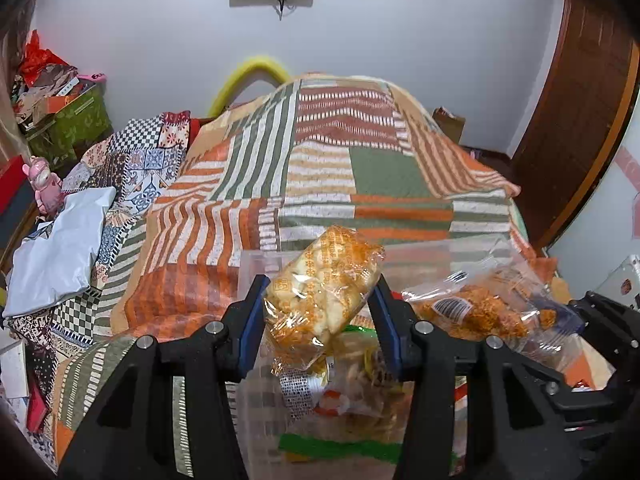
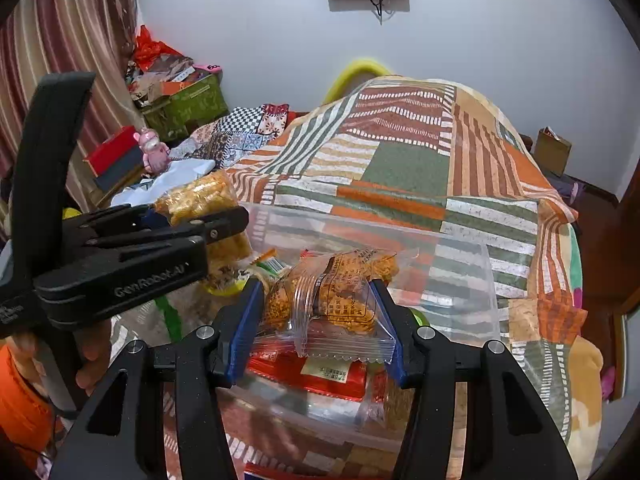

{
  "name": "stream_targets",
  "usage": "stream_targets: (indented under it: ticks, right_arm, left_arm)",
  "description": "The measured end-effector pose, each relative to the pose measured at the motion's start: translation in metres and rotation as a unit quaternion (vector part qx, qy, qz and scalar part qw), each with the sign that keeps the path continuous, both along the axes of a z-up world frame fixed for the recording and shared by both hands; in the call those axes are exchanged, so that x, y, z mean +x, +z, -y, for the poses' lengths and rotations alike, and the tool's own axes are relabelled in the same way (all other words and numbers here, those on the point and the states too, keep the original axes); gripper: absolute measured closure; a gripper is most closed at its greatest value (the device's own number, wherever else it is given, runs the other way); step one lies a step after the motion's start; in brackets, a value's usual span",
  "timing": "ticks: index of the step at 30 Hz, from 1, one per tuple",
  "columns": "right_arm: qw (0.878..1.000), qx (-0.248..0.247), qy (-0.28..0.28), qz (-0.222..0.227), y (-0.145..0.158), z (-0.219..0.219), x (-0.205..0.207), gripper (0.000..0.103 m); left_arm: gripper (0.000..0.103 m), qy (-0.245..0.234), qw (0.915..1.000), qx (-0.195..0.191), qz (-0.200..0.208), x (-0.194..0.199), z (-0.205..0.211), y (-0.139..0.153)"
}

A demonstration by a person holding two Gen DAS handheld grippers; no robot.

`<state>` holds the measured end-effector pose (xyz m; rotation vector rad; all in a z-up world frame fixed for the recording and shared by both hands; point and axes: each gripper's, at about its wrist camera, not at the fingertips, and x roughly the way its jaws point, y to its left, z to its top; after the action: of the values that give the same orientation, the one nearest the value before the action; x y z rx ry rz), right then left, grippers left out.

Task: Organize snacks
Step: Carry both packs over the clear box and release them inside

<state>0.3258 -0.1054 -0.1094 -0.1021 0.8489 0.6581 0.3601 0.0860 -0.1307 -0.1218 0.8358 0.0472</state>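
Observation:
My left gripper [image 1: 320, 312] is shut on a clear packet of pale puffed snacks with orange print [image 1: 320, 284], held above a clear plastic box [image 1: 256, 264] on the bed. It also shows in the right wrist view [image 2: 208, 220], at the left with its packet [image 2: 200, 200]. My right gripper [image 2: 320, 320] is shut on a clear packet with an orange floss-covered snack [image 2: 336, 292], held over the same box [image 2: 460, 272]. That packet shows in the left wrist view [image 1: 476, 312] at the right. Several wrapped snacks, one in a red wrapper [image 2: 312, 376], lie in the box.
The box rests on a patchwork striped bedspread [image 1: 320, 168]. A white cloth [image 1: 60, 248], a pink figurine [image 1: 44, 184] and a green box of clutter [image 1: 68, 120] are at the left. A wooden door [image 1: 580, 120] stands at the right.

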Motion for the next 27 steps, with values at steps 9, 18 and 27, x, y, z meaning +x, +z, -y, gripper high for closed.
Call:
stream_targets:
  ticks: [9,18,27]
  right_arm:
    - [1.0,-0.012,-0.002,-0.027,-0.013,0.002,0.002,0.05]
    - [0.999,-0.032,-0.003,-0.005,-0.001,0.009,-0.016,0.043]
    - [1.0,-0.009,-0.019,0.023,0.028,0.039,-0.045,0.033]
  left_arm:
    - [0.054,-0.017,0.9998,0.006,-0.012,-0.006,0.007,-0.005]
    - [0.048,-0.024,0.9996,-0.007,-0.01,-0.028,0.009,0.008]
    - [0.038,-0.028,0.9994,-0.009,0.02,-0.073,0.016,0.04]
